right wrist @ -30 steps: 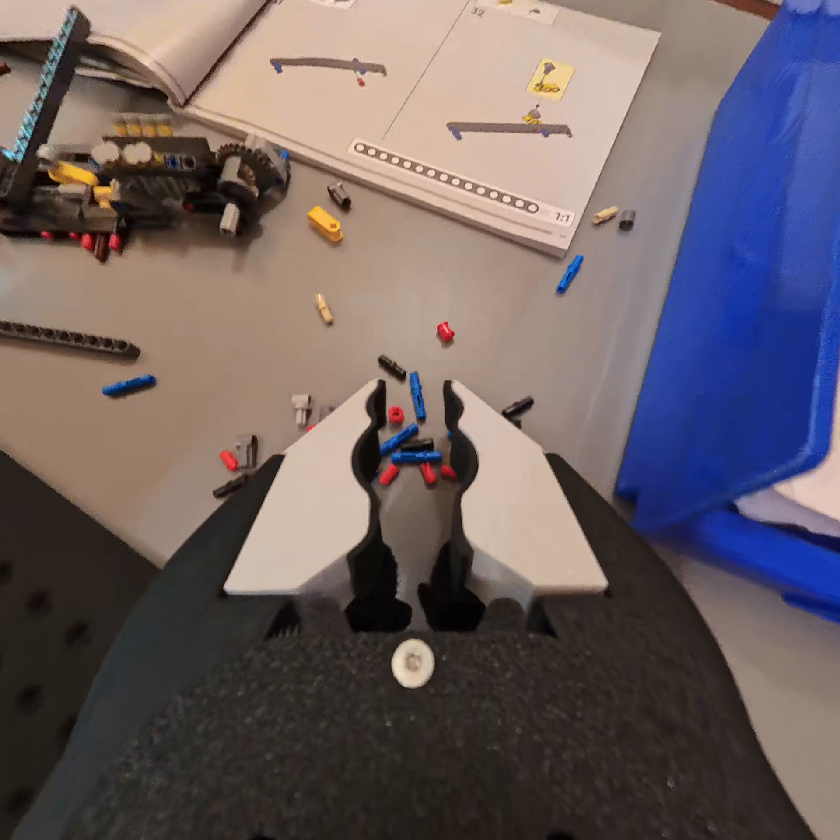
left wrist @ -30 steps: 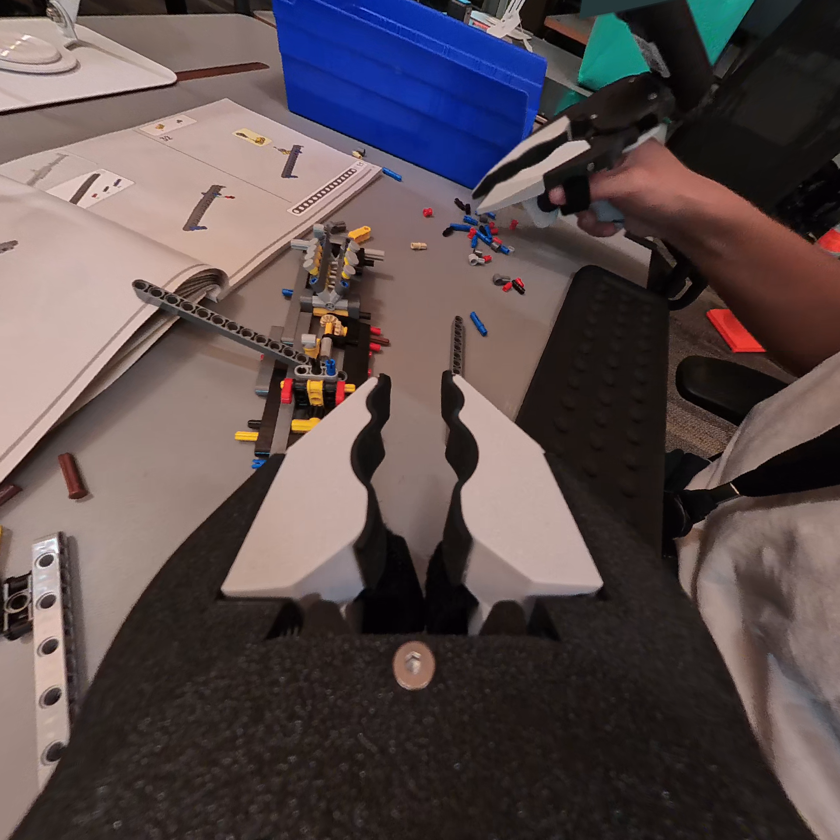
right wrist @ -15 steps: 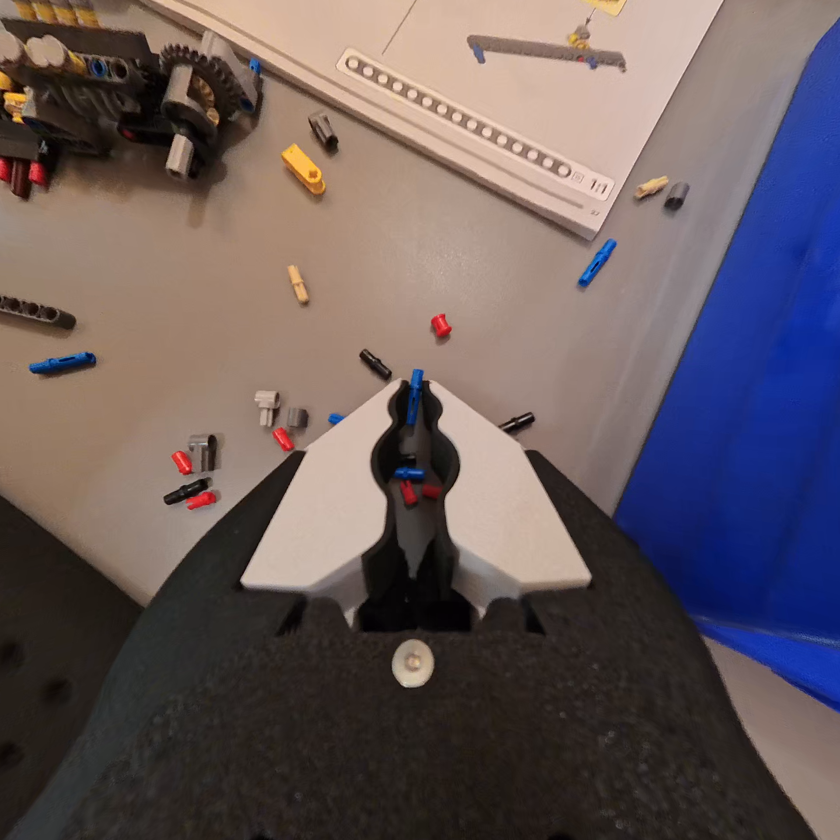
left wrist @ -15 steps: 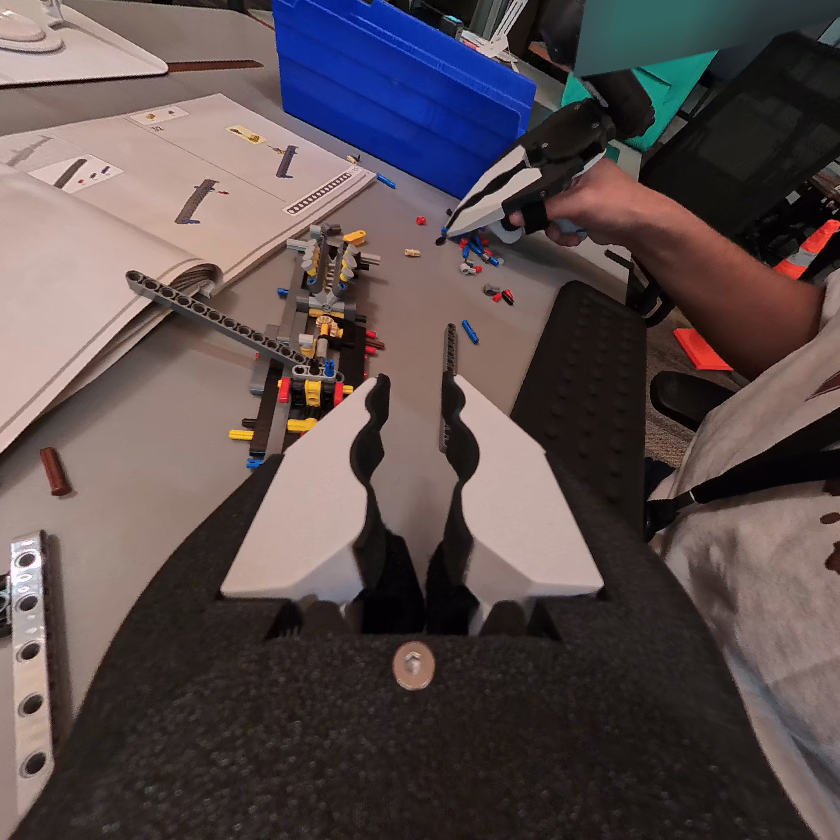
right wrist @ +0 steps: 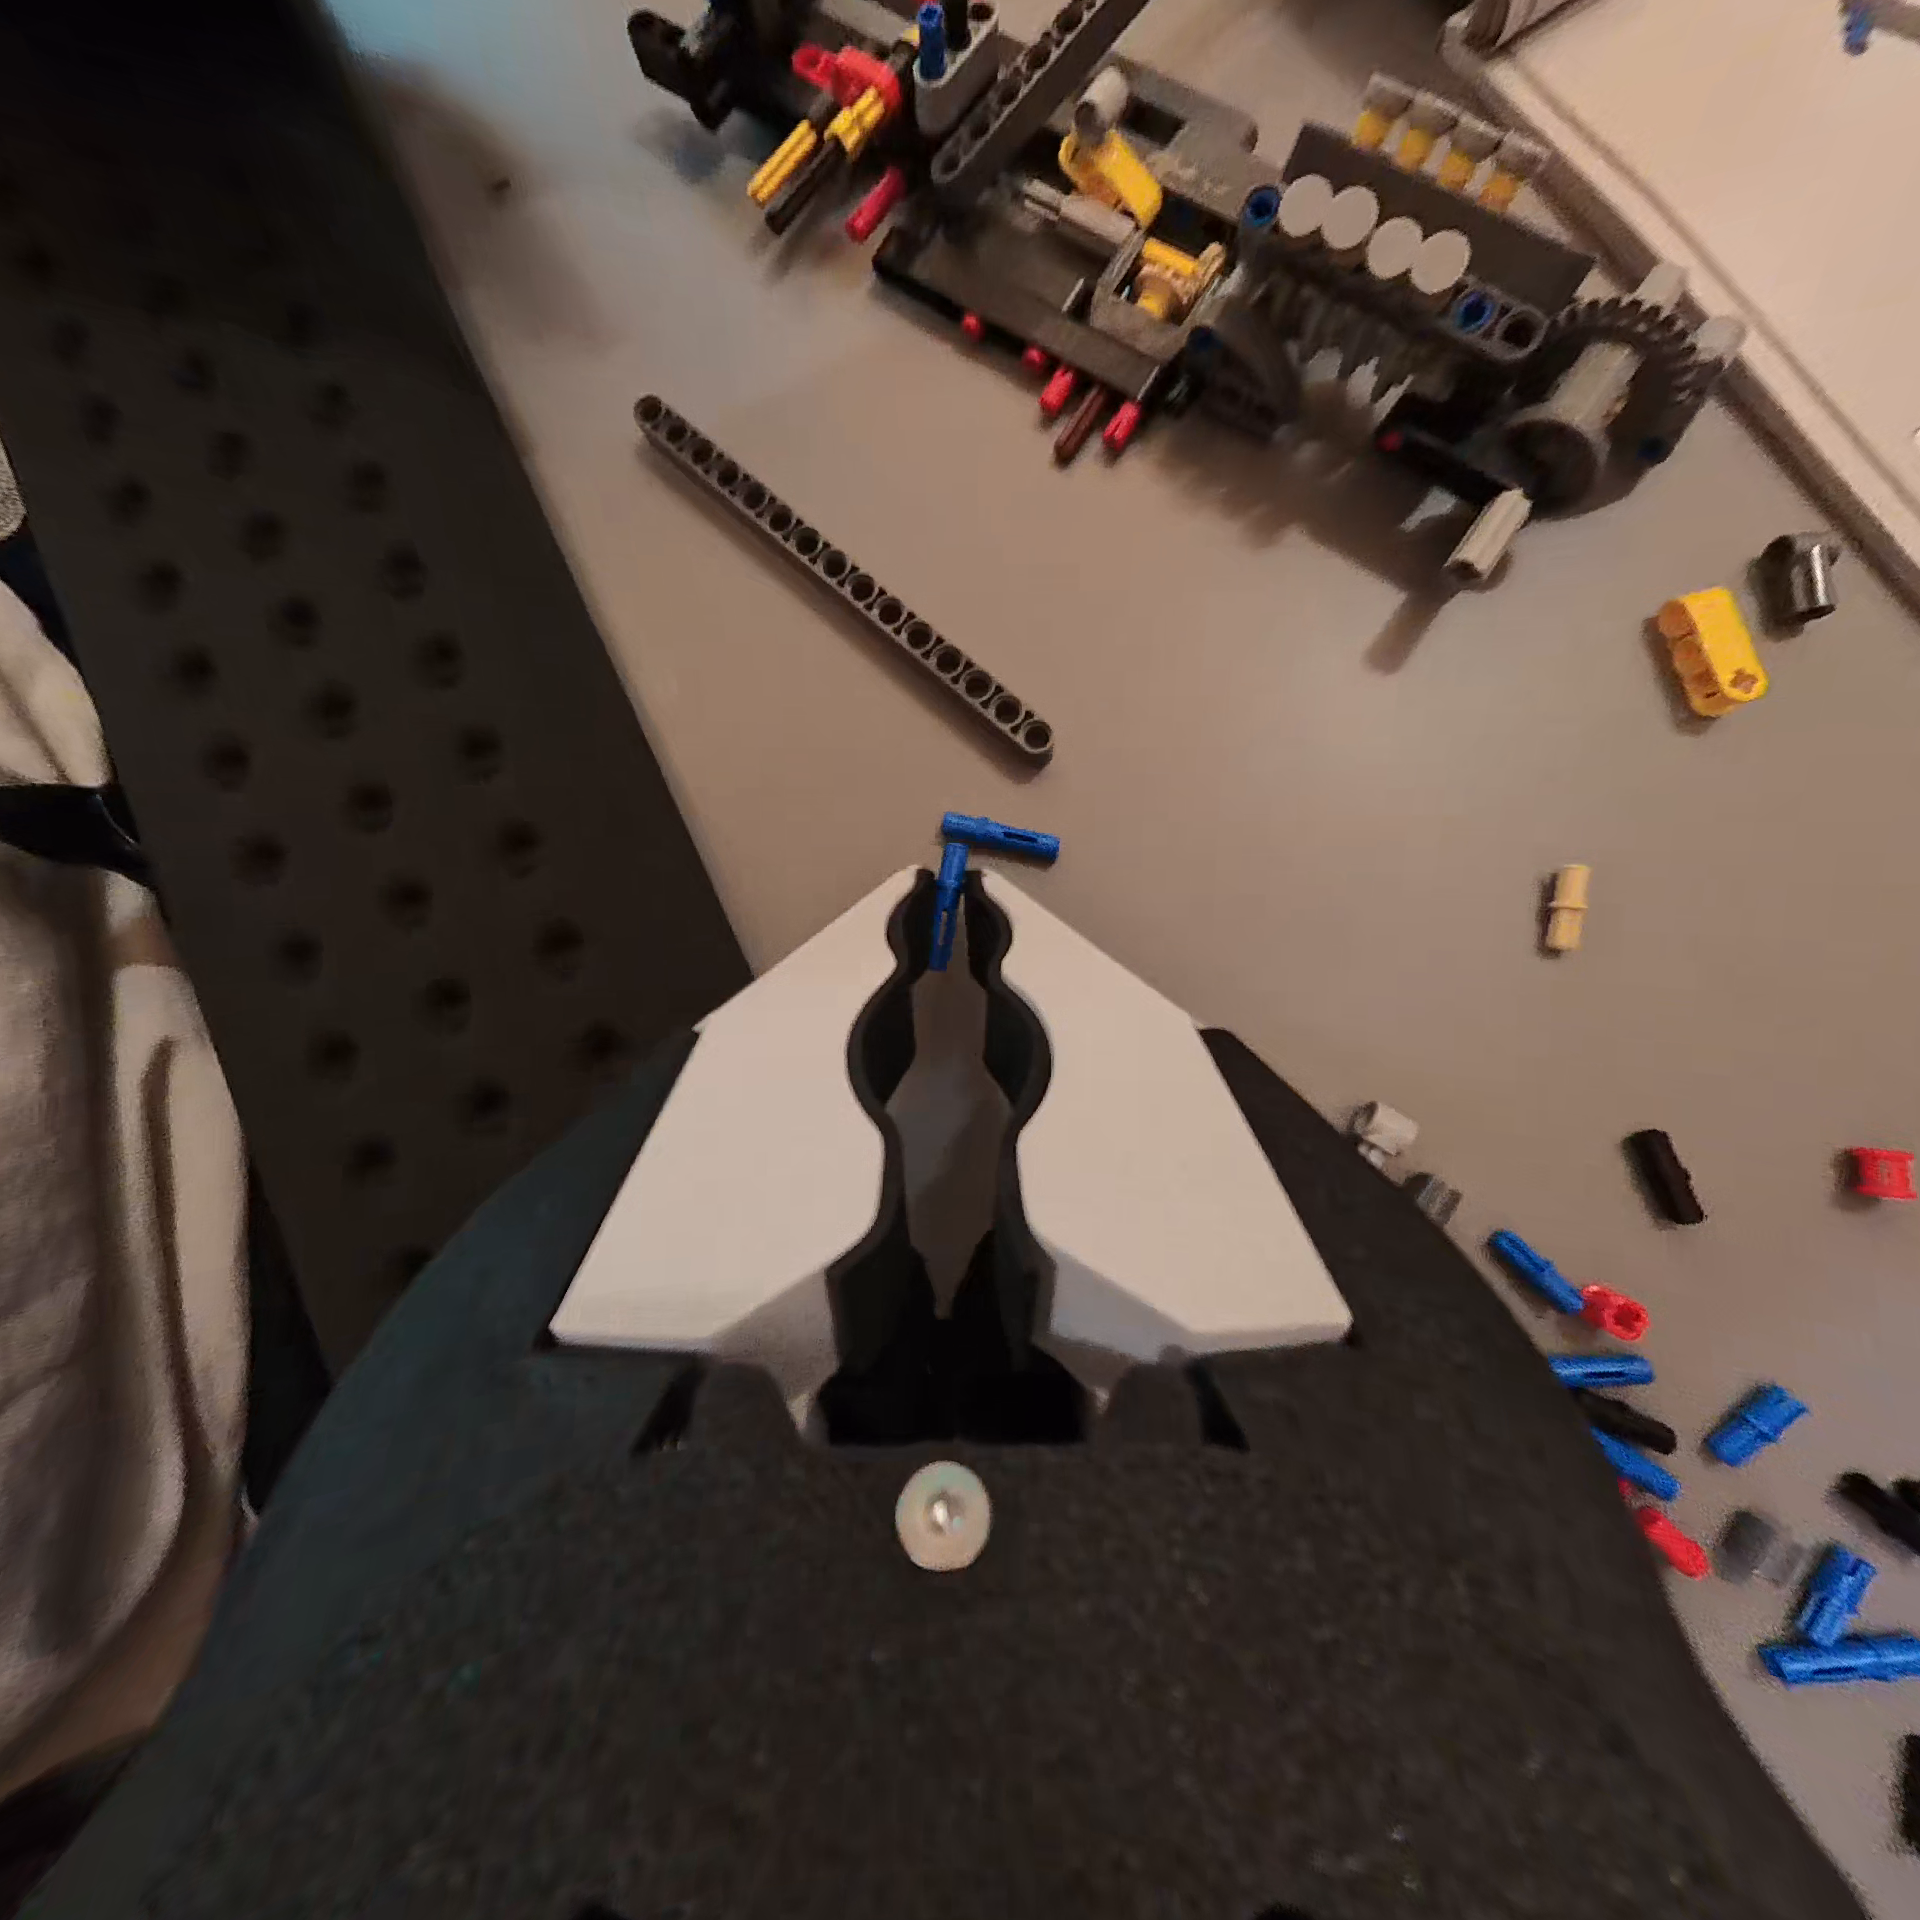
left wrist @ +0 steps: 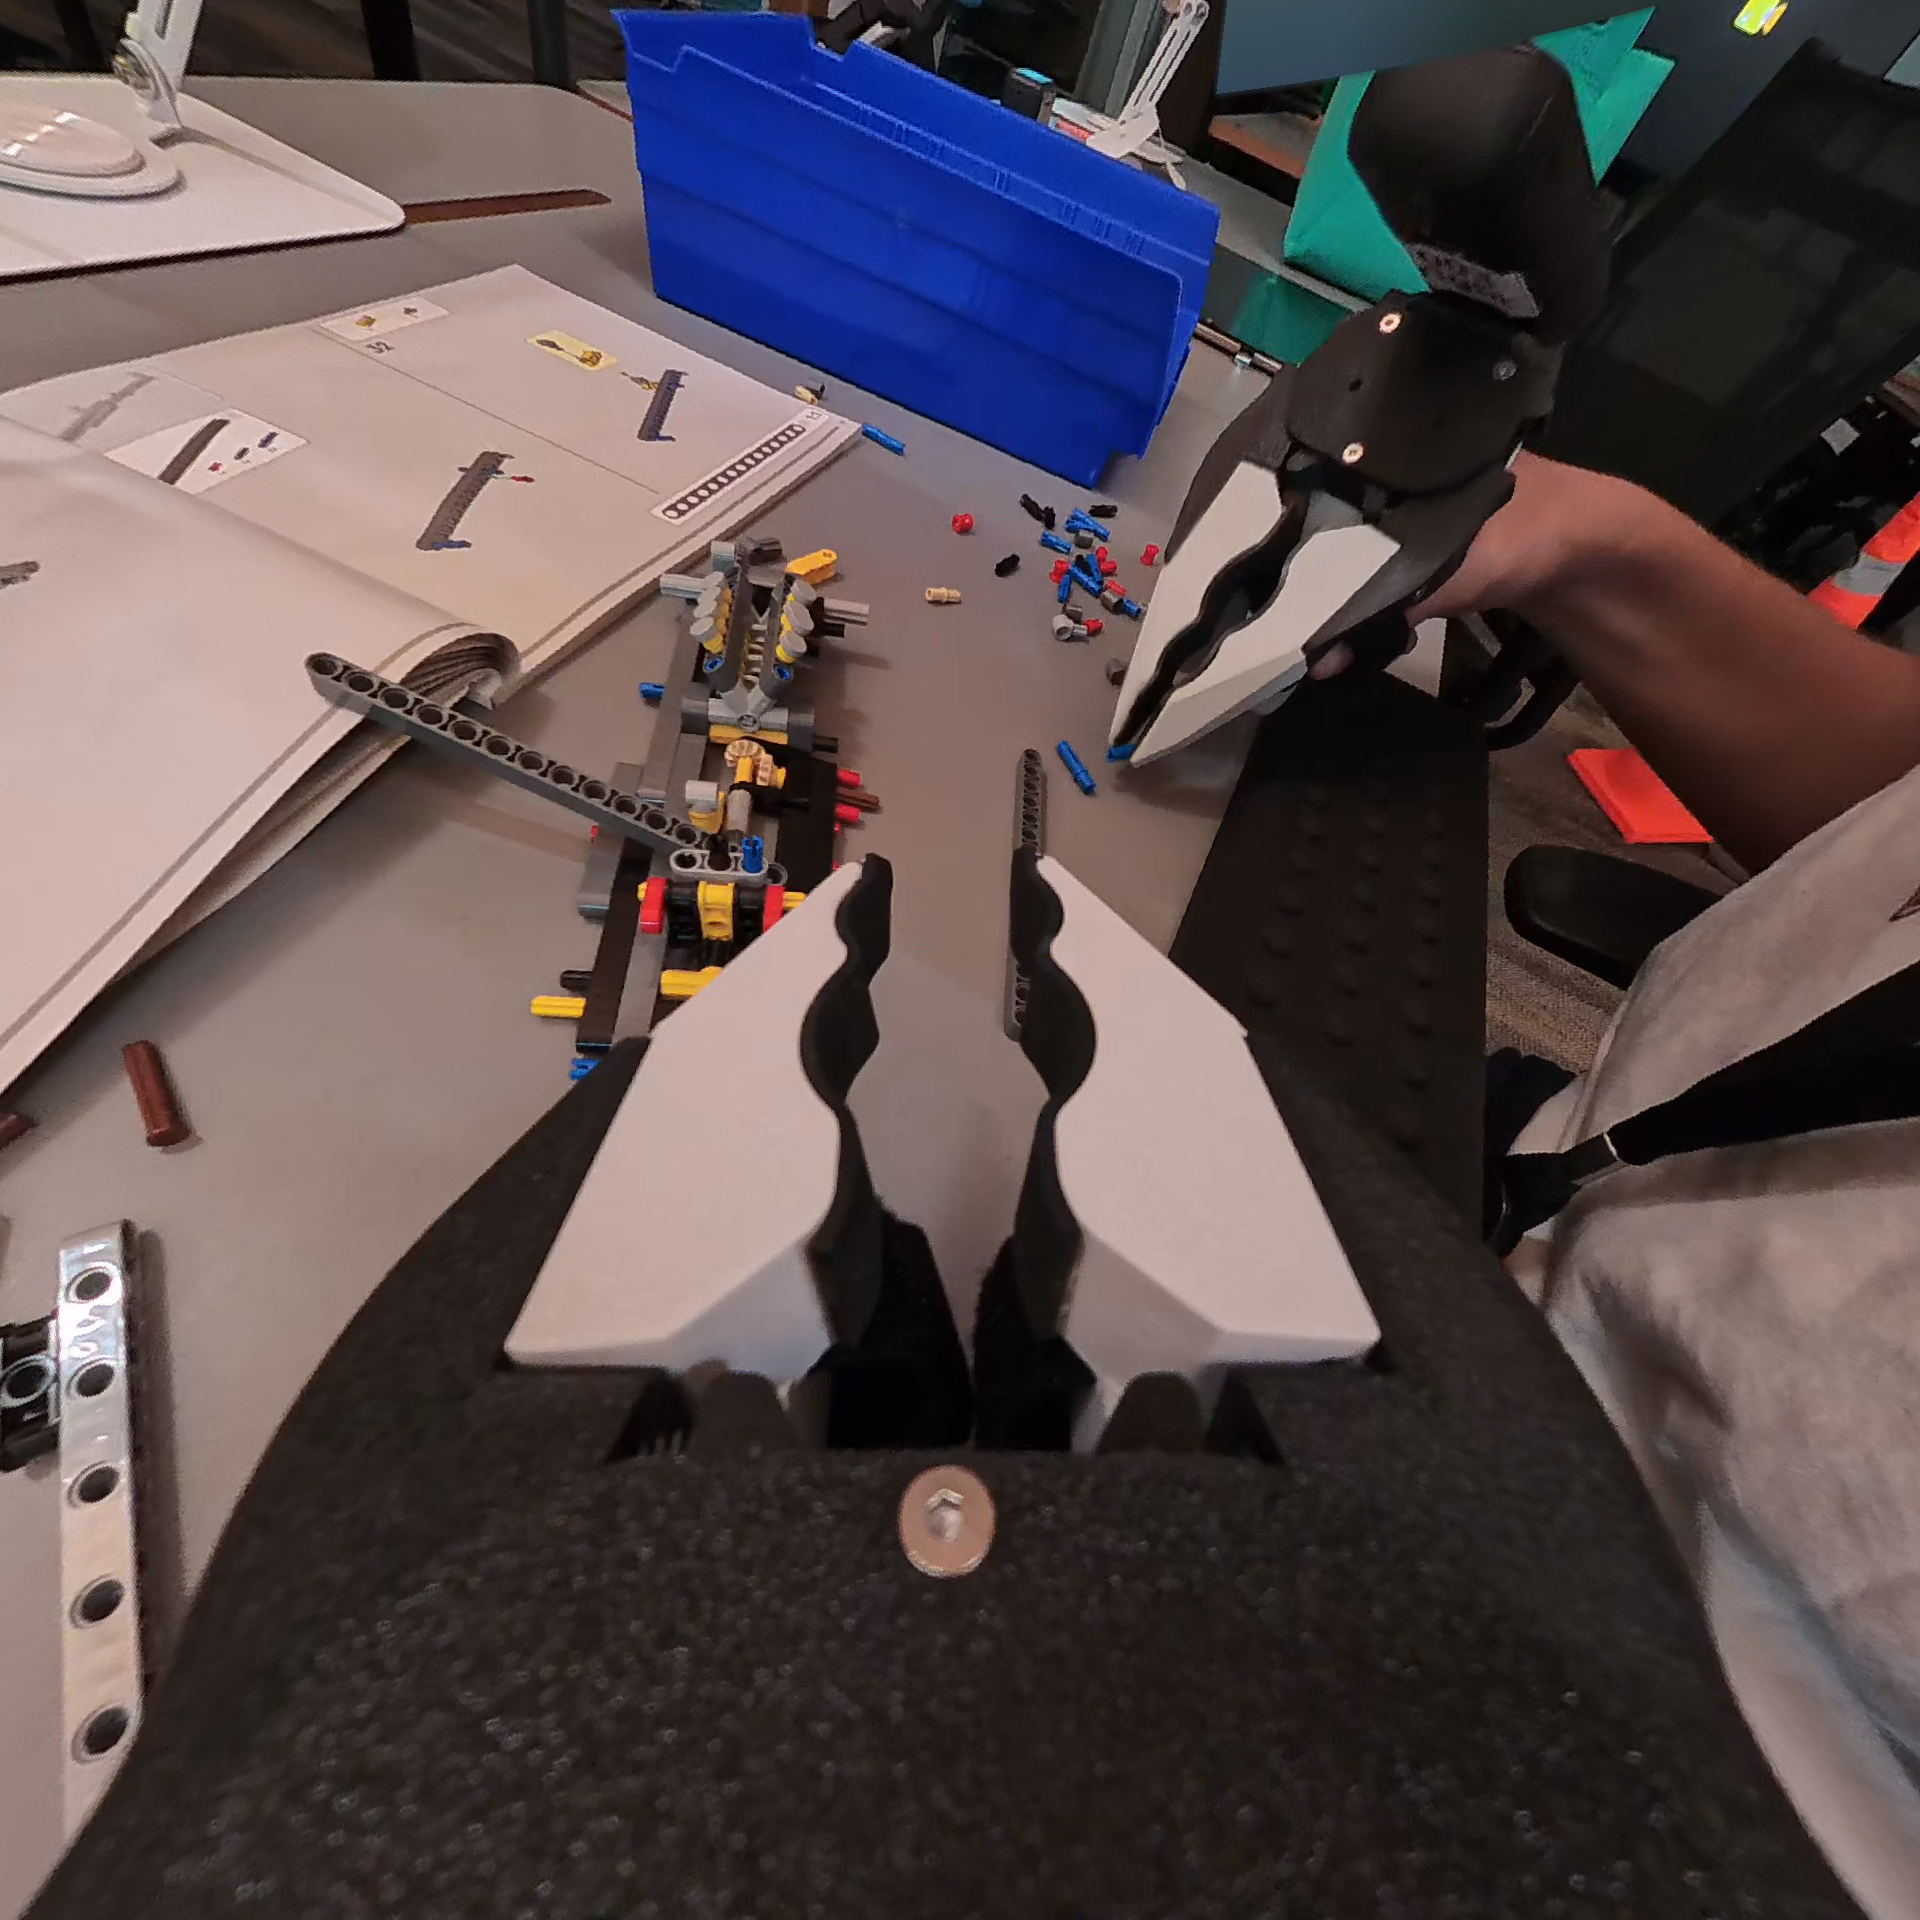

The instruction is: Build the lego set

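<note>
A: We're pinching a blue pin (right wrist: 948, 906) at the very tips of the right gripper (right wrist: 948, 883), jaws nearly closed. Another blue pin (right wrist: 1000, 837) is lying crosswise just ahead, maybe touching.

B: Shallow grip; it's risking twisting out. The left gripper (left wrist: 951, 883) is hanging open, empty, dark grey beam (left wrist: 1027, 821) just ahead, chassis assembly (left wrist: 727, 790) ahead-left.

The left gripper (left wrist: 951, 883) points forward and slightly down, jaws parted with nothing between them. The right gripper (right wrist: 948, 883) tilts steeply down, jaws pinched on a blue pin (right wrist: 948, 906) at their tips, in a hand (left wrist: 1496, 582).
</note>
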`<state>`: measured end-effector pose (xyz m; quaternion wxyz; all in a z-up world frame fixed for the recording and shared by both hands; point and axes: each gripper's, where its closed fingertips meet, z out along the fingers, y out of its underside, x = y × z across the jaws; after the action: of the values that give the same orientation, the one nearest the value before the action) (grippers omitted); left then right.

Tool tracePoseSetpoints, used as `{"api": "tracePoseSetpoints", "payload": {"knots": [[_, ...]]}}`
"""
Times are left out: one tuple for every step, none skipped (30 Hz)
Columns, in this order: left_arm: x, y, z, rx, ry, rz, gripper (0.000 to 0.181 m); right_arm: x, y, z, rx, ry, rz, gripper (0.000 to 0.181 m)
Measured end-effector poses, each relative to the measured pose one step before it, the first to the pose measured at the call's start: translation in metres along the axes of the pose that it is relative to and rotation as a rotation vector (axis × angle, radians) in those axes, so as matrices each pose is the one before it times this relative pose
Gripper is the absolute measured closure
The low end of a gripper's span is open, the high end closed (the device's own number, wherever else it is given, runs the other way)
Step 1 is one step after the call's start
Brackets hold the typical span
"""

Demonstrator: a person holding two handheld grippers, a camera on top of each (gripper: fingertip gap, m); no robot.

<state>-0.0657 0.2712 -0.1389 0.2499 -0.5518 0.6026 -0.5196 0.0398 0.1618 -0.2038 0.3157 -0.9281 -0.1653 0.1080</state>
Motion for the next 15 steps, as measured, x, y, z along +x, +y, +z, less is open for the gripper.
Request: {"api": "tracePoseSetpoints", "payload": {"knots": [[0.00001, 0.00011, -0.00001, -0.0006, -0.0002, 0.0007, 0.159, 0.00018, 0.00179, 0.00102, -0.0114, 0.0086, -0.0101, 0.176], [-0.00004, 0.00000, 0.00011, -0.0002, -0.0005, 0.0005, 0.159, 0.00011, 0.00213, 0.00104, -0.0136, 0.0068, -0.0106, 0.176], [0.00003, 0.00005, -0.00005, 0.0001, -0.0004, 0.0005, 0.159, 0.00028, 0.00201, 0.00098, -0.0116, 0.0053, -0.0072, 0.176], [0.00007, -0.00009, -0.00002, 0.0005, -0.0007, 0.0010, 0.159, 0.00085, 0.00205, 0.00123, -0.0109, 0.0070, -0.0042, 0.176], [0.00003, -0.00009, -0.00008, 0.0008, -0.0010, 0.0013, 0.159, 0.00125, 0.00223, 0.00118, -0.0106, 0.0086, -0.0022, 0.176], [-0.00008, -0.00011, -0.00005, 0.0005, -0.0010, 0.0012, 0.159, -0.00038, -0.00156, -0.00005, 0.0138, -0.0019, 0.0022, 0.176], [-0.00001, 0.00003, 0.00013, -0.0003, -0.0008, 0.0009, 0.159, -0.00004, 0.00026, 0.00035, 0.0015, -0.0021, 0.0047, 0.176], [-0.00012, 0.00019, 0.00012, -0.0013, -0.0002, 0.0000, 0.159, 0.00015, 0.00006, 0.00001, 0.0039, -0.0027, 0.0074, 0.176], [0.00000, 0.00020, 0.00011, -0.0014, 0.0003, -0.0005, 0.159, -0.00014, 0.00005, -0.00021, 0.0028, -0.0045, 0.0066, 0.175], [-0.00007, 0.00009, 0.00006, -0.0004, 0.0004, -0.0002, 0.159, 0.00047, 0.00012, -0.00032, 0.0039, -0.0014, 0.0069, 0.173], [0.00007, -0.00008, 0.00004, 0.0005, 0.0004, -0.0001, 0.159, 0.00100, -0.00039, -0.00080, 0.0063, 0.0019, 0.0069, 0.170], [-0.00010, -0.00011, -0.00014, 0.0007, 0.0007, -0.0009, 0.159, 0.00132, -0.00152, -0.00164, 0.0139, 0.0029, 0.0083, 0.168], [-0.00002, -0.00012, -0.00007, 0.0005, 0.0010, -0.0018, 0.159, 0.00169, -0.00233, -0.00242, 0.0185, 0.0034, 0.0093, 0.166], [-0.00010, -0.00008, -0.00005, 0.0008, 0.0012, -0.0019, 0.159, 0.00304, -0.00271, -0.00312, 0.0210, 0.0104, 0.0095, 0.164], [-0.00006, -0.00019, -0.00014, 0.0012, 0.0012, -0.0017, 0.159, 0.00482, -0.00317, -0.00383, 0.0244, 0.0195, 0.0094, 0.163]]}}
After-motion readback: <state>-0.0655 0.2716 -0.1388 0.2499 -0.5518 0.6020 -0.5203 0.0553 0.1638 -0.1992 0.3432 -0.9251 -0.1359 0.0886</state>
